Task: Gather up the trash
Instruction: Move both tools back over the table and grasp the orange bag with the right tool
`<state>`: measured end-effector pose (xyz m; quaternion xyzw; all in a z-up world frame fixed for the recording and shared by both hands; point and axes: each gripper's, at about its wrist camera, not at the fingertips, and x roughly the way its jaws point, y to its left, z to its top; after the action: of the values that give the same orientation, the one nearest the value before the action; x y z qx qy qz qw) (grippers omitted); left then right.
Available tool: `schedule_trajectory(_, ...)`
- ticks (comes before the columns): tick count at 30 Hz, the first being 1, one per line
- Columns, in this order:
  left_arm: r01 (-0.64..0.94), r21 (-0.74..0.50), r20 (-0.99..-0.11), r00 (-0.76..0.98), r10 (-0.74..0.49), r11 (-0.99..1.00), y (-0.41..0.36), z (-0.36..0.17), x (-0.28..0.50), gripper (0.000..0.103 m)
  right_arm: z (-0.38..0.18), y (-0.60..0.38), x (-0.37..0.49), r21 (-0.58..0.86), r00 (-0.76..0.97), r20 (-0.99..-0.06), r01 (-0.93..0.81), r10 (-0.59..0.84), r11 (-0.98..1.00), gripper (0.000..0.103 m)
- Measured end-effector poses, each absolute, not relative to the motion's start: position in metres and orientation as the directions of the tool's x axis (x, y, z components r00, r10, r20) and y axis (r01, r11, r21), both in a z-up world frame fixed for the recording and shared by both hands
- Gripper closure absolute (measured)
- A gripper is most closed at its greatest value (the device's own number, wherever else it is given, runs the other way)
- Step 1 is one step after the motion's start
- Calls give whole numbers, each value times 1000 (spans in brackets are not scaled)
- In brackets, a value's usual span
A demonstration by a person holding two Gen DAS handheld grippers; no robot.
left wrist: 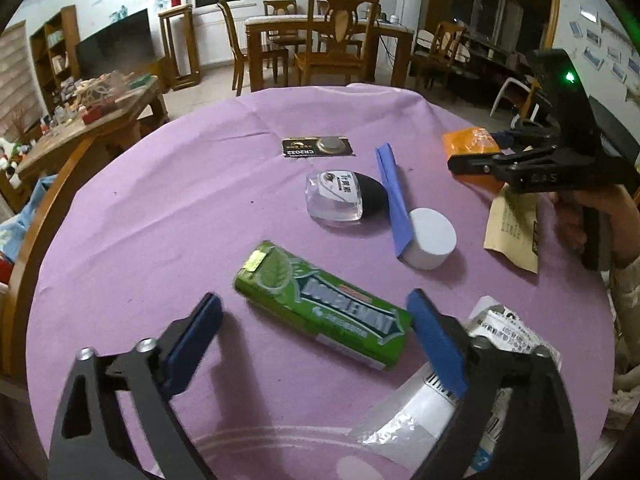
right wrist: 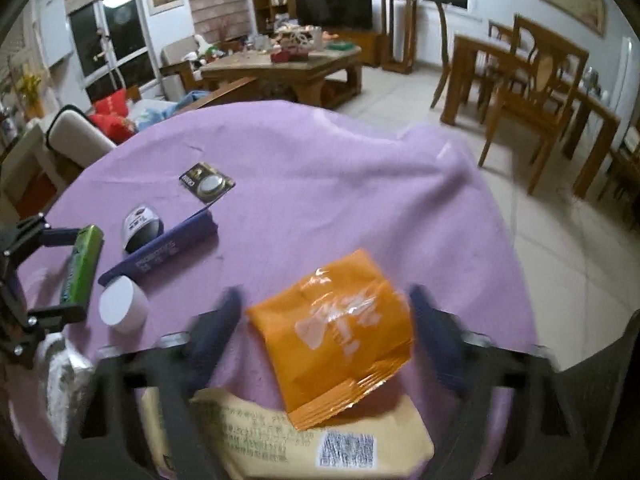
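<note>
Table: a purple cloth [left wrist: 160, 208] was spread over it, with all the trash laid on top
Tan envelope [right wrist: 288, 436]: it was laid flat under the right gripper, printed text and a barcode facing up
Orange wrapper [right wrist: 336, 336]: it was found between the spread fingers of the right gripper [right wrist: 324, 320], untouched by either, crinkled and glossy, overlapping the envelope's far edge
Green gum pack [left wrist: 324, 304]: it was framed by the left gripper [left wrist: 316, 312], whose jaws were held wide apart; its long axis ran from far left to near right, and its near end was just beside the right-hand finger
Blue wrapper [left wrist: 394, 196]: a narrow strip, one end resting against a white cap [left wrist: 430, 238]
</note>
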<state>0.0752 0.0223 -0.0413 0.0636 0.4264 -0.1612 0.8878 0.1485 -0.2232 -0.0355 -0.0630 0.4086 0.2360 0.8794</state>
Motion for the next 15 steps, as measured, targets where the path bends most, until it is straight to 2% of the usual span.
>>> schedule_trajectory(1, 335, -25, -774, 590, -230, 942, 24, -40, 75, 27, -35, -225, 148, 92, 555, -743, -471, 375, 877, 43)
schedule_trajectory(2, 330, -27, -771, 594, -230, 944, 26, -40, 75, 30, -35, -228, 146, 110, 554, -735, -471, 391, 875, 45)
schedule_trajectory(4, 321, -34, -766, 600, -231, 947, 27, -38, 76, 43, -32, -234, 142, 143, 558, -715, -472, 420, 870, 46)
schedule_trajectory(7, 302, -56, -759, 606, -237, 952, 35, -37, 80, 52, -26, -245, 130, 216, 564, -666, -481, 488, 850, 46)
schedule_trajectory(13, 232, -108, -751, 619, -232, 967, 37, -36, 84, 49, -11, -257, 109, 260, 581, -607, -501, 543, 826, 46)
schedule_trajectory(14, 218, -107, -751, 622, -222, 970, 35, -35, 85, 45, -10, -258, 106, 252, 585, -606, -503, 540, 827, 46)
schedule_trajectory(15, 197, -100, -750, 629, -204, 975, 35, -36, 88, 34, -10, -257, 104, 246, 587, -605, -505, 538, 827, 46)
